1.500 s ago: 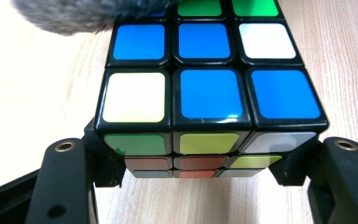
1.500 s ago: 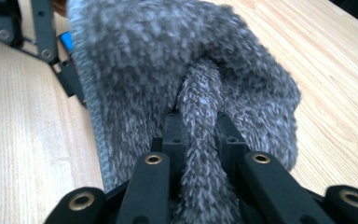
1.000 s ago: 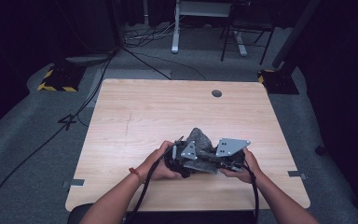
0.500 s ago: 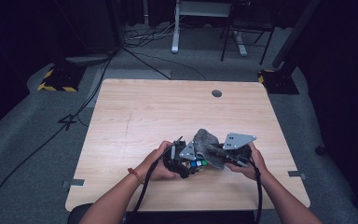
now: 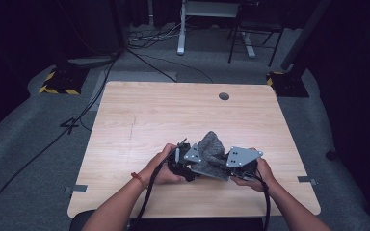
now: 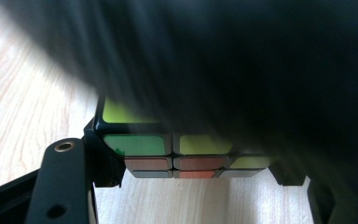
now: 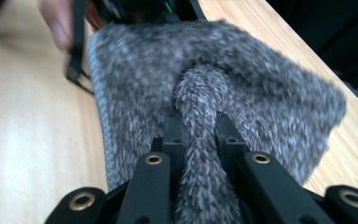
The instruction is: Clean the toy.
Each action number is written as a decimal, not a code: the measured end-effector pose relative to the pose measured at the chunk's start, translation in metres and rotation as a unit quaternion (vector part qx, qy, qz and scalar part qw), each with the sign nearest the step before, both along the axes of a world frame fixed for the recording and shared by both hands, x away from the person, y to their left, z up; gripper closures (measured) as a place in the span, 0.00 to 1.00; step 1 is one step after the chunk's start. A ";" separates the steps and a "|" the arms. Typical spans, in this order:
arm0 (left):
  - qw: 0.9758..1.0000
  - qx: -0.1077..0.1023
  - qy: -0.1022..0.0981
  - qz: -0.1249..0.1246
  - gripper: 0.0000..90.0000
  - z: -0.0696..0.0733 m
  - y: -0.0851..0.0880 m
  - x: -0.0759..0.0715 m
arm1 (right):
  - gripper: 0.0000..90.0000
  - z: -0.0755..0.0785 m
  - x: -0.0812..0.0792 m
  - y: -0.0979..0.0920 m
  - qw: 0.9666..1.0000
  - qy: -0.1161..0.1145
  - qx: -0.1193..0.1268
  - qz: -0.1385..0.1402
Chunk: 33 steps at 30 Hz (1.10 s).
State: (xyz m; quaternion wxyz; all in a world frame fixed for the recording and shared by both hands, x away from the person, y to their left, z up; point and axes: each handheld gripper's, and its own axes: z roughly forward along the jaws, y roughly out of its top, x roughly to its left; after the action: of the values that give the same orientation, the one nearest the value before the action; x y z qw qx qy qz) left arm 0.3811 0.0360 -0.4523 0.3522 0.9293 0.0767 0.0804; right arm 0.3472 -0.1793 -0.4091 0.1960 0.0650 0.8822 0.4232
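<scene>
- Fuzzy grey cloth [image 7: 214, 93], pinched in the right gripper [image 7: 199, 128], now lies spread over the colourful puzzle cube [image 6: 168, 149].
- Left gripper [image 6: 186, 186] clamps the cube (wiping seems underway) near the table's front edge.

A pale wooden table [image 5: 139, 115] is sitting on grey carpet [image 5: 24, 159], a round cable hole [image 5: 224, 96] showing near its far edge. Black cables [image 5: 91, 103] are trailing off to the left past a yellow-and-black striped block [image 5: 58, 84]. Behind, white desk legs [image 5: 180, 29] are standing in deep shadow.
</scene>
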 end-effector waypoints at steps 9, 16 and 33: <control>1.000 0.011 -0.003 0.001 0.38 -0.002 -0.002 -0.001 | 0.87 -0.005 0.009 0.008 1.000 0.008 0.003 -0.008; 1.000 0.006 -0.005 -0.004 0.38 0.000 0.001 -0.002 | 0.87 -0.015 0.024 -0.019 0.998 0.028 0.000 -0.057; 1.000 -0.016 0.004 0.002 0.38 0.000 0.006 -0.002 | 0.87 -0.033 0.025 -0.030 0.994 0.093 0.045 -0.027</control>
State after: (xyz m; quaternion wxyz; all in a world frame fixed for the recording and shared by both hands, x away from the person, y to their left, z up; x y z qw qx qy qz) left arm 0.3793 0.0420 -0.4527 0.3665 0.9238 0.0812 0.0758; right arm 0.3718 -0.2092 -0.4422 0.1211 0.1370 0.8745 0.4492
